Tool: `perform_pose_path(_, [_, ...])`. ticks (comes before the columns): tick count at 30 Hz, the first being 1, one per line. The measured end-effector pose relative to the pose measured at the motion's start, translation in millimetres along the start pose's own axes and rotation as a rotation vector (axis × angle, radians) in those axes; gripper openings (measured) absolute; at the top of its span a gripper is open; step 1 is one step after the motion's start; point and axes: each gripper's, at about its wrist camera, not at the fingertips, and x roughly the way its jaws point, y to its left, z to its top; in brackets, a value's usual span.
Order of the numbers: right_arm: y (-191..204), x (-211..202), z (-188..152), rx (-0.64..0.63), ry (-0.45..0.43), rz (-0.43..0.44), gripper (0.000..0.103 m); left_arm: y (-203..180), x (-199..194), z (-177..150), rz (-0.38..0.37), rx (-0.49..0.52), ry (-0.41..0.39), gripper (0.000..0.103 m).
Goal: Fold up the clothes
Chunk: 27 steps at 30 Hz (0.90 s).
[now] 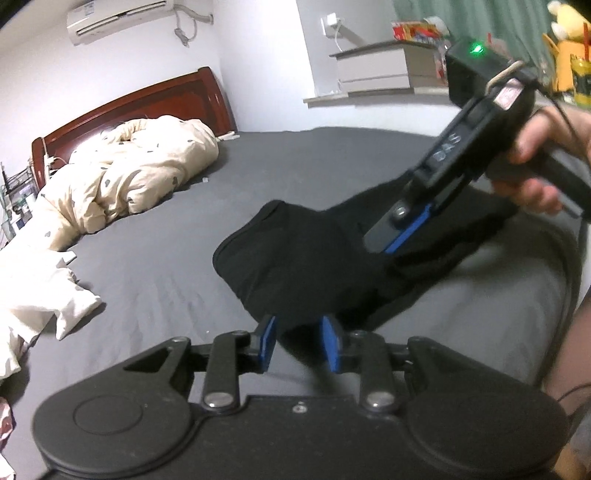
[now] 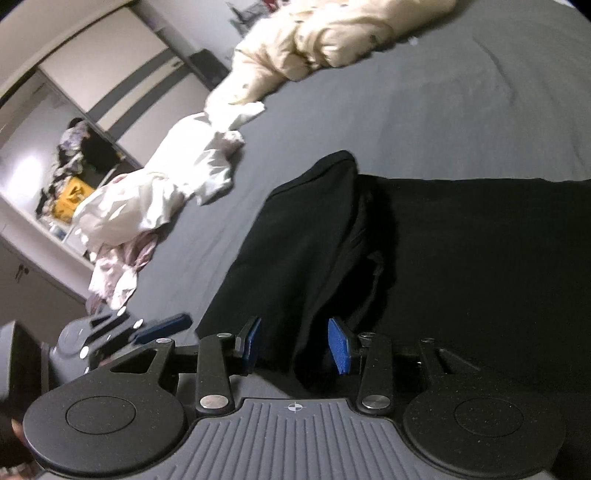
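Hidden: black garment (image 1: 295,258) is too dark and blurred to tell its type; its right side runs off the right wrist frame.
Garment: bunched, partly lifted, centre of both frames, over the grey bed (image 1: 155,266).
Left hand-held gripper (image 1: 301,341): fingers apart, cloth edge between them; grip unclear.
Right hand-held gripper (image 2: 295,343): fingers apart, a fold between them; whether they pinch it, I cannot tell.
Background: cream duvet (image 1: 136,173), upper left.

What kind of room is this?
Most likely a bedroom. There is a big bed with a dark grey sheet and a reddish wooden headboard, a cream patterned duvet bunched on it, and a white wall air conditioner.
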Motion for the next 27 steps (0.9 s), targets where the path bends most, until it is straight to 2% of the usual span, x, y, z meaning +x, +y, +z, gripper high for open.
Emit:
perform_pose_path(10, [13,7,-28,-0.092,-0.034,-0.022,0.040,-4,19,-2,0.032,0.011,0.068,0.027])
perform_pose_path(15, [20,5,-35,-0.137,-0.070,-0.058,0.040,-5,18,-3,0.037,0.026,0.087,0.020])
perform_pose_path(16, [21,6,-36,-0.142,-0.072,-0.058,0.036,-4,19,-4,0.037,0.023,0.094,0.018])
perform_pose_path(17, [20,9,-37,-0.135,-0.066,-0.049,0.016,-2,19,-5,0.033,0.015,0.100,0.016])
perform_pose_path(18, [19,11,-38,-0.127,-0.061,-0.039,0.009,-1,19,-5,0.030,0.007,0.102,0.015])
perform_pose_path(20, [17,9,-40,-0.105,-0.060,-0.017,0.003,2,18,-5,0.028,-0.006,0.100,0.013])
perform_pose_path(26, [11,-2,-45,-0.055,-0.032,0.085,0.003,7,13,-7,0.019,0.007,0.121,0.013])
perform_pose_path(27, [12,-2,-47,-0.063,-0.018,0.077,0.003,7,14,-8,0.015,0.017,0.134,0.013])
